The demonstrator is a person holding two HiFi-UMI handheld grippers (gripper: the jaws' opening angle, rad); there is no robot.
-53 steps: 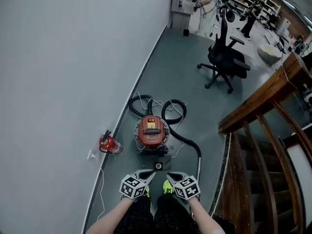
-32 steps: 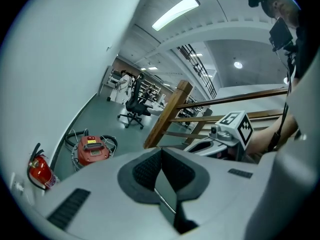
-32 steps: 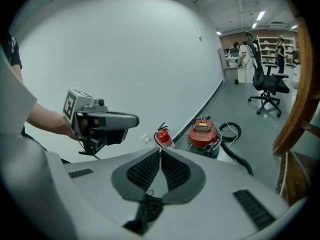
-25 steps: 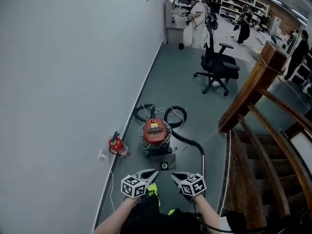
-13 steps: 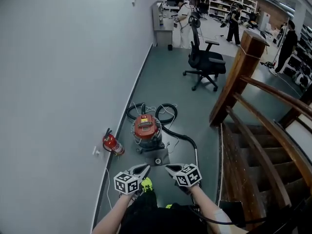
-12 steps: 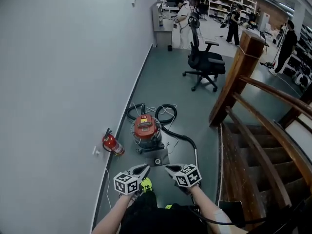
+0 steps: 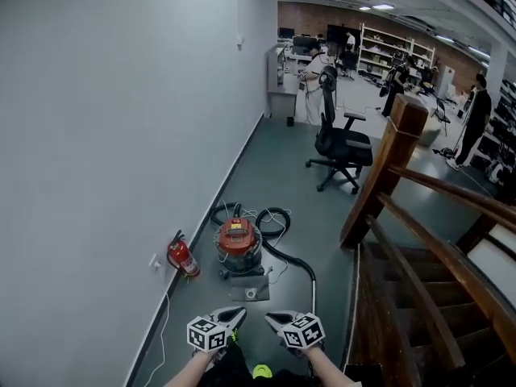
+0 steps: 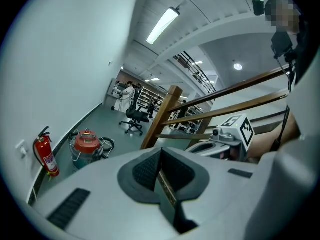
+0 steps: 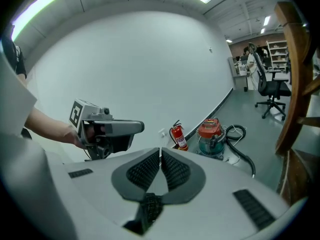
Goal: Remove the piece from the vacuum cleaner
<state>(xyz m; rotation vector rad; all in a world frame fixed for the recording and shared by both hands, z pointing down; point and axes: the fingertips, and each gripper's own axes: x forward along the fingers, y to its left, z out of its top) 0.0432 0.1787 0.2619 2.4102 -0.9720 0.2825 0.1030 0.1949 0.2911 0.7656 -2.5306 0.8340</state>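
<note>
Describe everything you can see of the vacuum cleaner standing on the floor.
The vacuum cleaner is a round canister with a red lid bearing a pale panel, over a metal-looking drum. It stands upright on the grey floor, close to the white wall. A red fire extinguisher stands to its left, apart from it. A black hose coils behind it and trails across the floor to the right. A flat grey piece lies just in front. Nothing holds the cleaner.
</note>
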